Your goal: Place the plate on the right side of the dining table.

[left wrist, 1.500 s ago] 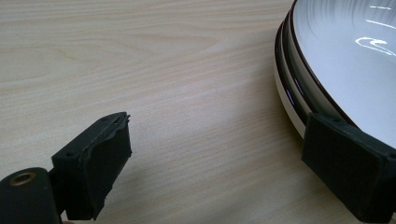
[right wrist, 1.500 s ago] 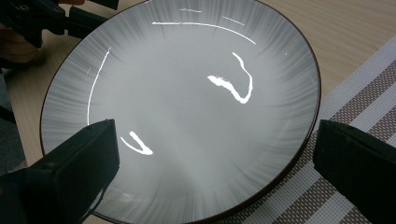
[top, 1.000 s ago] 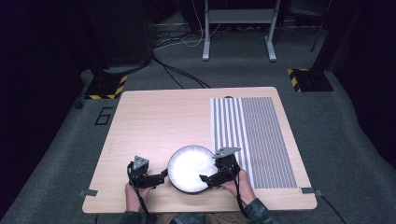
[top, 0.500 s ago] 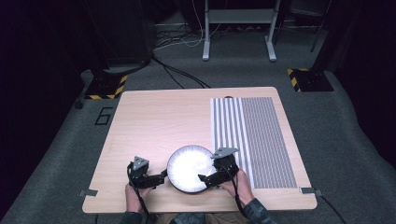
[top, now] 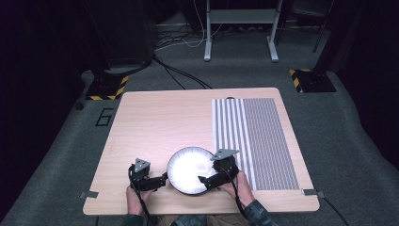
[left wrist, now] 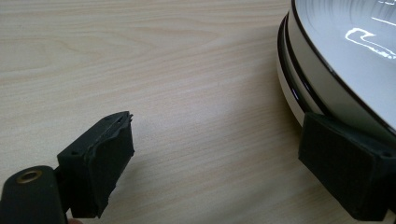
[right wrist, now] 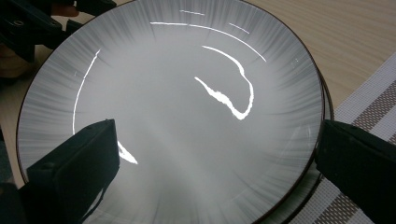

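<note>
high view: barely anything changed vs half a sec ago, right gripper (top: pixel 207 180) still over the plate's (top: pixel 186 165) right rim, left gripper (top: pixel 162 179) still at its left edge, plate near the table's (top: pixel 155 122) front edge. left gripper view: jaws wide apart, one pad (left wrist: pixel 343 170) touching the stacked plates' (left wrist: pixel 327 60) edge, other on bare wood. right gripper view: jaws wide open, one over the plate's (right wrist: pixel 177 116) inside, other outside the rim by the striped mat (right wrist: pixel 369 100), gripping nothing.

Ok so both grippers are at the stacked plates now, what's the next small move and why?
Probably close the right gripper on the top plate rim. Its jaws stand open, one over the plate's face and one outside its edge by the striped mat, so the rim sits between them. The left gripper is open too, one jaw against the stack's side, seemingly steadying the lower plate.
</note>
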Demonstrator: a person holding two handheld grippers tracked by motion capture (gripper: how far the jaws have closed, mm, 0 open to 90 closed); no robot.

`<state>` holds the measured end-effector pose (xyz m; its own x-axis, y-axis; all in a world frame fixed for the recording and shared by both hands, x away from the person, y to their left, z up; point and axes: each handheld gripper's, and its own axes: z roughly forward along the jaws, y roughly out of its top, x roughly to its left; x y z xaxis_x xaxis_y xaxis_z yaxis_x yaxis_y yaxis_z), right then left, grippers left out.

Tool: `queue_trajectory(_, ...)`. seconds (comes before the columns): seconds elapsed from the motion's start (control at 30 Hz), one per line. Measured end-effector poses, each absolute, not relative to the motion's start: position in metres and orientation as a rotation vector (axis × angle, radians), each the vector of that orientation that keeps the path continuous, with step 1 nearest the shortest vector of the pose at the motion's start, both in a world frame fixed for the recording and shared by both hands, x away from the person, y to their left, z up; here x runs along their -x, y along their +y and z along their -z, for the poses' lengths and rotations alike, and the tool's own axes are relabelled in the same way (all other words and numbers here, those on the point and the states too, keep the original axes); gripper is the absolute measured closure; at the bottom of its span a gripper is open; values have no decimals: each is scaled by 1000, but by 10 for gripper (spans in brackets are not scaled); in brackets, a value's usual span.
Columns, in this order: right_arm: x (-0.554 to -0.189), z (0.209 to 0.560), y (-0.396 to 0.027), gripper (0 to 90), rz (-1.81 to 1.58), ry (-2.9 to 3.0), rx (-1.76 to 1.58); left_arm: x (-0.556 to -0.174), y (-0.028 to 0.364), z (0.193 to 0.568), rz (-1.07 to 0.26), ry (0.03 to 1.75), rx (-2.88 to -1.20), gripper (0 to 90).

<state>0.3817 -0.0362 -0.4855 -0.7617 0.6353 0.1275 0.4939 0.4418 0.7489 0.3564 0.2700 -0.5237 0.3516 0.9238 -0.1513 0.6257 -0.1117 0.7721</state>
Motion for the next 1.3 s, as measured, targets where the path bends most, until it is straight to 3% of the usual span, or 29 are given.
queue_trajectory(0.37,-386,496,-26,3,-1207,2534,-1021,-355,273,525,-464,1364,-1839,78)
queue_trajectory(0.87,-392,509,-17,18,-1237,2556,-1021,-345,299,505,-474,1416,-1702,50)
queue_trajectory(1.3,-392,509,-16,15,-1230,2557,-1038,-342,290,486,-428,1344,-1670,12)
